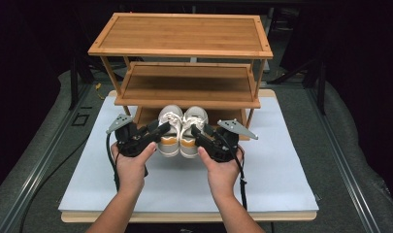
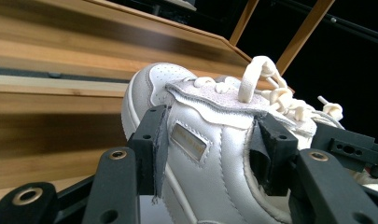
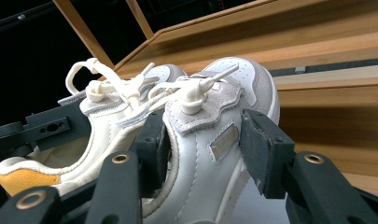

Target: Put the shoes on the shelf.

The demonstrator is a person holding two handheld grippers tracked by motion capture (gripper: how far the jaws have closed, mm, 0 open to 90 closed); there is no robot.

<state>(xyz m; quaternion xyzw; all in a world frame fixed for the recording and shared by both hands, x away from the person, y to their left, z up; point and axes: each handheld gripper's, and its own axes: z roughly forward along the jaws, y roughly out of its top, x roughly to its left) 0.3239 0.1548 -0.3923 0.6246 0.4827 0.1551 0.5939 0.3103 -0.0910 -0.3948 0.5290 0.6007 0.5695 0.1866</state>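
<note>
A bamboo rack stood on a white board. Two white shoes sat side by side before its lowest shelf, toes toward the rack. The left gripper was clamped across the left shoe, a pad on either side. The right gripper gripped the right shoe likewise.

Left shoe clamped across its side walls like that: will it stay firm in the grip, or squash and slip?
The left shoe will probably give a little: its padded white upper looks soft where the left gripper pinches it. The smooth, slightly shiny sides could let it slip. The loose laces will likely flop and might catch on the wooden rack.
</note>
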